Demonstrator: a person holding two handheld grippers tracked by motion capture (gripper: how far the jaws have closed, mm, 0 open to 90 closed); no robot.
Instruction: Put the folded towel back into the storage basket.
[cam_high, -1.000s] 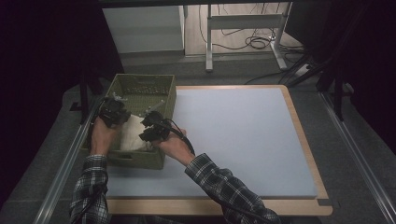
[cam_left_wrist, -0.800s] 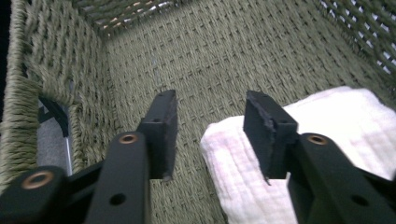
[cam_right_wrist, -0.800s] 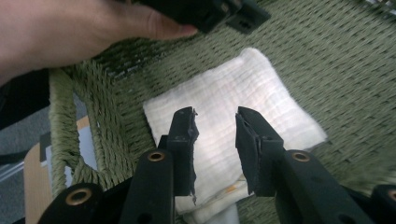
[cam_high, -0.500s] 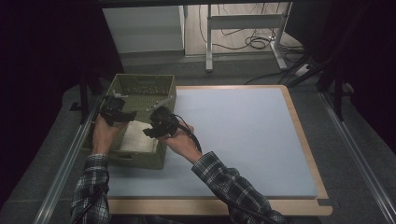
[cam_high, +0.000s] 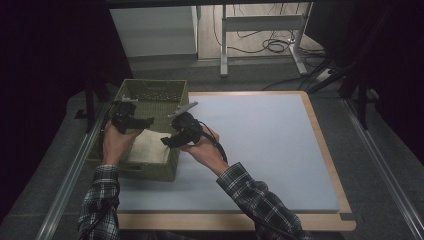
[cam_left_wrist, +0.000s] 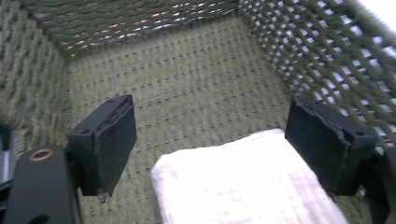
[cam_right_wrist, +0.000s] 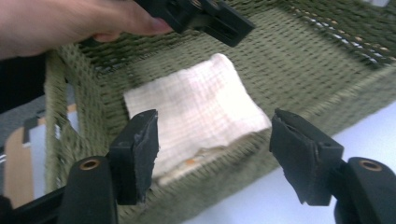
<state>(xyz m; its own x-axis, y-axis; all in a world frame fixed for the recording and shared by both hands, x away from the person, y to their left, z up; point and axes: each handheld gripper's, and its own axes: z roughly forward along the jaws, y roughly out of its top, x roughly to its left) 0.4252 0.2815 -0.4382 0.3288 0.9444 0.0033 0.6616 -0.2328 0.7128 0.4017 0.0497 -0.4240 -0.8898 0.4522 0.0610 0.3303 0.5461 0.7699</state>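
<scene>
**Folded cloth laid in a woven basket, both grippers released**

Both pairs of jaws stand wide apart with nothing between their pads; each pair has just been opening. The left gripper (cam_left_wrist: 210, 149) points down into the basket, its worn black pads (cam_left_wrist: 116, 140) straddling the near end of the cloth (cam_left_wrist: 243, 186) without touching it. The right gripper (cam_right_wrist: 212, 154) hangs over the basket's near wall, clear of the cloth (cam_right_wrist: 196, 112), which suggests a release and not a reach.

The cloth (cam_high: 147, 147) lies flat on the basket floor, against the near wall and toward the person's side; the far half of the floor is bare. It is white, soft and folded into a rough rectangle, with a fine waffle-like weave and slightly rumpled edges. The basket (cam_high: 150, 90) is olive green, rectangular, of coarse cord: tightly woven in the floor, open and lattice-like in the upper walls, where light shows through. It sits on the left edge of a pale blue mat (cam_high: 260, 150) framed in light wood. The left hand (cam_high: 116, 145) rests at the basket's left rim, likely steadying the work.
</scene>
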